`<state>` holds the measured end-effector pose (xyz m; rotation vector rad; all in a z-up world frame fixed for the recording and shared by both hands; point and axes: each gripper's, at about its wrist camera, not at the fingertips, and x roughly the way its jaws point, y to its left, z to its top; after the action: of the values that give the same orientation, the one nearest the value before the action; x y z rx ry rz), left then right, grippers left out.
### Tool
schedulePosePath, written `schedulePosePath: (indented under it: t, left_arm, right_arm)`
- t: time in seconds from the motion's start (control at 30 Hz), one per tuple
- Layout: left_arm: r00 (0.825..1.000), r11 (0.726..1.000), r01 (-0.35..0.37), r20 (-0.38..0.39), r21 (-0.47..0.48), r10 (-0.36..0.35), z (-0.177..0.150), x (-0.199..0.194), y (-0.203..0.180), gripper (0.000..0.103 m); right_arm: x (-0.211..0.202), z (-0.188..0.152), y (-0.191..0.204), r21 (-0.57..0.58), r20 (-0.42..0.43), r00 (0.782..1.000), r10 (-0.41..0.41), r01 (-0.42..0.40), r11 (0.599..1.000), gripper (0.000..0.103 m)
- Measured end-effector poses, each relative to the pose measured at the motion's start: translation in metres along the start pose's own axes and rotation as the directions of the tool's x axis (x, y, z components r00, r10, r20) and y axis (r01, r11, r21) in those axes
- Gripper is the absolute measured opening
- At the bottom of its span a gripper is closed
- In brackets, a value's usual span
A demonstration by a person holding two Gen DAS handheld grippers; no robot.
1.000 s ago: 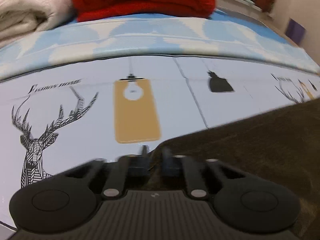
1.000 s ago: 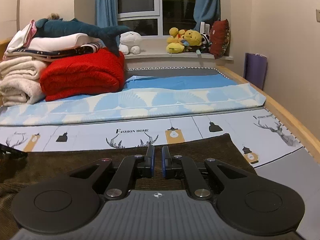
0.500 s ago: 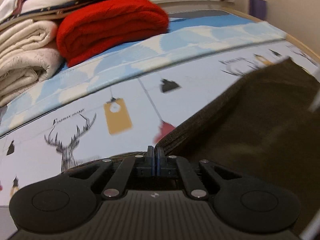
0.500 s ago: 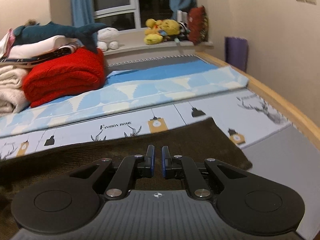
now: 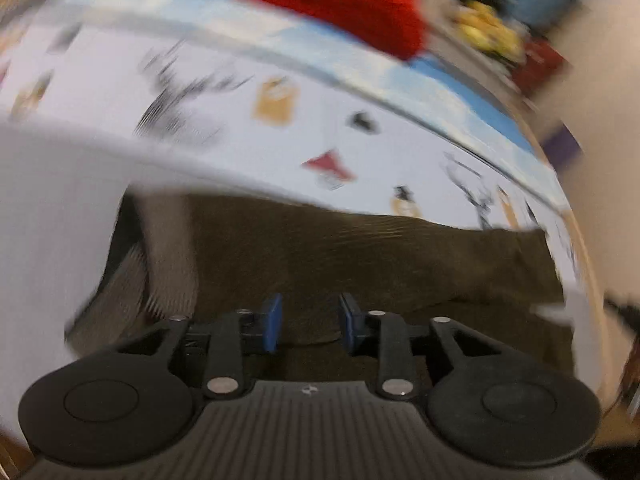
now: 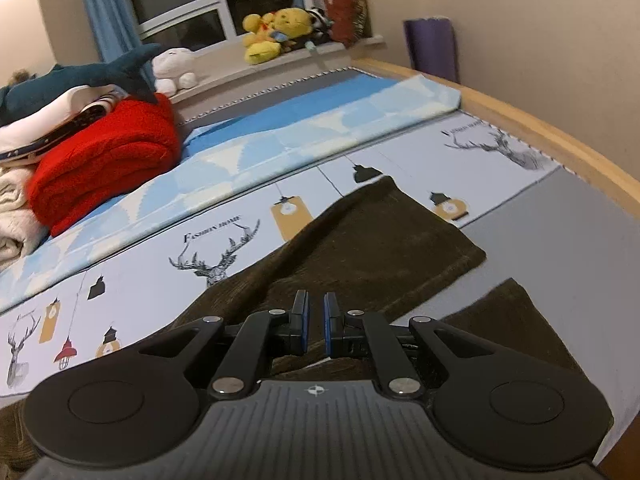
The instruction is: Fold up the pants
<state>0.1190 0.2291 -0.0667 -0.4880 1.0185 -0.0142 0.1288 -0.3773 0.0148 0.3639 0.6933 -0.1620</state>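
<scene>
While the left view is blurry, one pair of brown pants (image 6: 372, 240) lies flat on the bed (image 6: 540, 216) | long axis runs toward the far right corner | left claw (image 5: 310, 322) spread wide, empty, over cloth | right claw (image 6: 316, 326) narrow gap, can't tell if gripping | one red blanket (image 6: 104, 160)

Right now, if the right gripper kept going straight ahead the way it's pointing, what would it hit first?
Most likely the brown pants. The right gripper sits low over them, jaws nearly closed, with the fabric stretching directly ahead. Beyond lies the printed bedsheet. Depth is hard to judge through the fisheye.
</scene>
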Motion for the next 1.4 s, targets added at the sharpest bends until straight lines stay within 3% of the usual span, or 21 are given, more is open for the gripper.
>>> schedulePosePath:
  t: [0.1, 0.17, 0.23, 0.33, 0.43, 0.5, 0.53, 0.57, 0.83, 1.03, 1.1, 1.13, 1.27, 1.4]
  left_arm:
    - [0.99, 0.991, -0.005, -0.138, -0.133, -0.013, -0.005, 0.031, 0.02, 0.04]
    - [0.98, 0.98, 0.004, -0.195, -0.199, -0.043, -0.007, 0.049, 0.027, 0.051]
    - [0.979, 0.972, -0.014, -0.201, -0.237, -0.035, -0.007, 0.063, 0.031, 0.065]
    - [0.981, 0.946, -0.066, -0.193, -0.316, 0.004, -0.001, 0.078, 0.042, 0.066]
    - [0.988, 0.917, -0.068, -0.152, -0.394, 0.008, 0.007, 0.081, 0.049, 0.066]
    - [0.99, 0.915, -0.099, -0.132, -0.392, 0.051, 0.01, 0.08, 0.048, 0.048]
    - [0.987, 0.917, -0.139, -0.129, -0.374, 0.097, 0.011, 0.079, 0.045, 0.023]
    - [0.984, 0.919, -0.17, -0.12, -0.356, 0.136, 0.013, 0.077, 0.042, 0.012]
    - [0.967, 0.932, -0.245, -0.002, -0.267, 0.254, 0.031, 0.055, 0.016, 0.008]
    - [0.967, 0.936, -0.251, -0.027, -0.249, 0.252, 0.038, 0.059, 0.022, 0.008]
    - [0.967, 0.938, -0.255, -0.036, -0.235, 0.254, 0.038, 0.062, 0.022, 0.008]
    - [0.967, 0.939, -0.254, -0.037, -0.23, 0.253, 0.038, 0.061, 0.022, 0.008]
    - [0.967, 0.948, -0.256, -0.044, -0.19, 0.252, 0.038, 0.062, 0.021, 0.008]
    - [0.975, 0.961, -0.219, -0.011, -0.168, 0.221, 0.037, 0.052, 0.021, 0.008]
  right_arm:
    - [0.006, 0.001, -0.008, 0.036, -0.001, 1.0, 0.004, -0.004, 0.999, 0.007]
    - [0.012, 0.001, -0.011, 0.078, -0.008, 1.0, 0.02, -0.02, 0.997, 0.007]
    - [0.022, 0.002, -0.014, 0.133, -0.017, 0.998, 0.062, -0.06, 0.989, 0.007]
    - [0.04, -0.001, -0.014, 0.17, -0.007, 0.993, 0.122, -0.119, 0.978, 0.009]
    - [0.063, 0.0, -0.012, 0.201, 0.0, 0.986, 0.169, -0.165, 0.966, 0.026]
    - [0.084, 0.0, -0.01, 0.208, -0.009, 0.985, 0.17, -0.165, 0.964, 0.037]
    - [0.096, 0.0, -0.01, 0.224, -0.016, 0.984, 0.175, -0.167, 0.96, 0.038]
    - [0.108, 0.001, -0.01, 0.241, -0.018, 0.982, 0.186, -0.176, 0.954, 0.038]
    - [0.209, 0.019, -0.011, 0.373, -0.024, 0.987, 0.162, -0.141, 0.917, 0.041]
    - [0.26, 0.023, 0.002, 0.35, -0.072, 0.987, 0.145, -0.111, 0.93, 0.042]
    - [0.267, 0.025, 0.005, 0.335, -0.074, 0.989, 0.127, -0.096, 0.937, 0.031]
    - [0.268, 0.027, 0.007, 0.32, -0.079, 0.991, 0.109, -0.079, 0.944, 0.012]
    - [0.247, 0.036, 0.003, 0.35, -0.034, 0.993, 0.115, -0.096, 0.932, 0.007]
    - [0.185, 0.049, 0.006, 0.324, 0.039, 0.992, 0.118, -0.124, 0.938, 0.006]
